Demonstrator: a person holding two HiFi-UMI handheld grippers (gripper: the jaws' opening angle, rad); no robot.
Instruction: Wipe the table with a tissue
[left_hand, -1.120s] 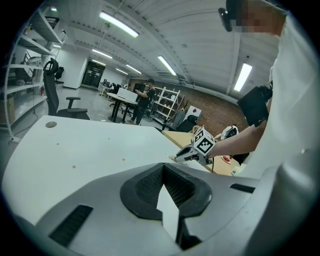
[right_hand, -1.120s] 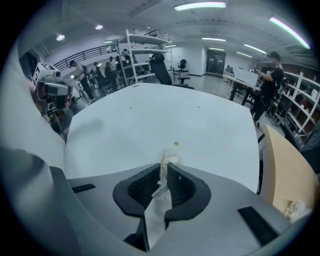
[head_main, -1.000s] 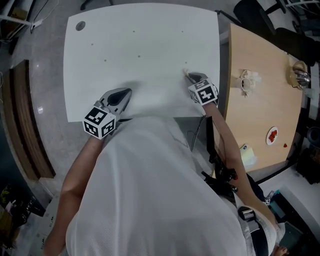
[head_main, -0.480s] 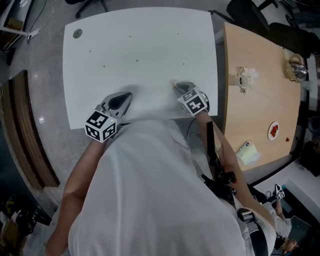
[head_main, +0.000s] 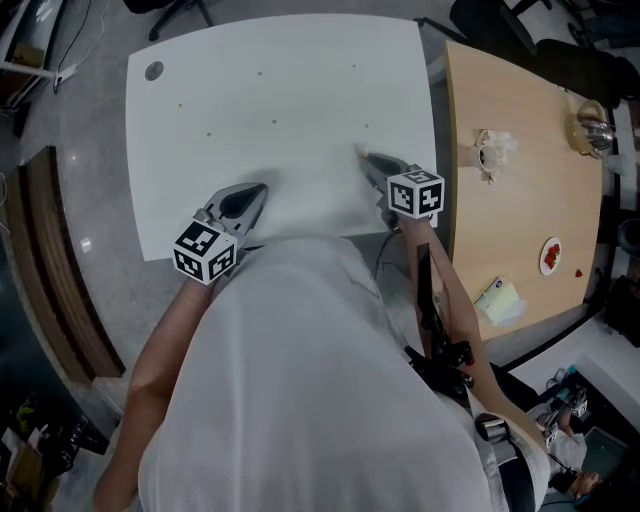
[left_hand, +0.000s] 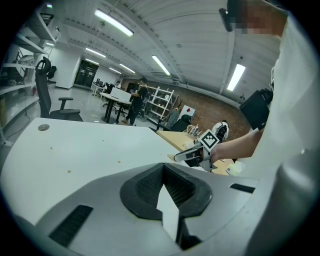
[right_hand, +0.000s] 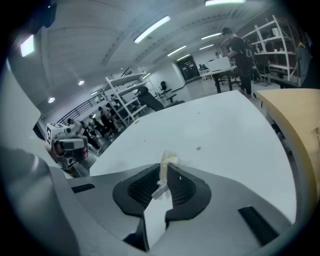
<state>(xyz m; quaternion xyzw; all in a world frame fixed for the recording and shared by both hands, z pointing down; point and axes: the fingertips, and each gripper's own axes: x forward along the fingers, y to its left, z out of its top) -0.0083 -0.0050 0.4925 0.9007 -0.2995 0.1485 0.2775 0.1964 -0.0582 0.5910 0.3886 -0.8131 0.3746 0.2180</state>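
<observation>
- Spreading across most of the head view, the white table (head_main: 280, 110) is a smooth, matte slab with rounded corners. A round grey cap (head_main: 153, 71) is set near its far left corner.
- Standing just beside the white table's right edge is a wooden table (head_main: 520, 230), a pale slab with a flat sheen.
- Resting over the white table's near edge, left of its middle, the left gripper (head_main: 254, 191) is grey moulded plastic with a black-and-white marker cube. Its ribbed black pads are pressed together with nothing between them.
- Sitting at the white table's near edge, towards its right side, the right gripper (head_main: 365, 157) has the same grey shell and cube. Its jaws are clamped on the tissue.
- Pinched into a crumpled, soft off-white twist, the tissue (right_hand: 167, 161) sticks out past the ribbed pads, low over the white table's surface; whether it touches cannot be told.
- Dotting the far half of the white table are tiny brownish specks (head_main: 207, 134), well apart from each other.
</observation>
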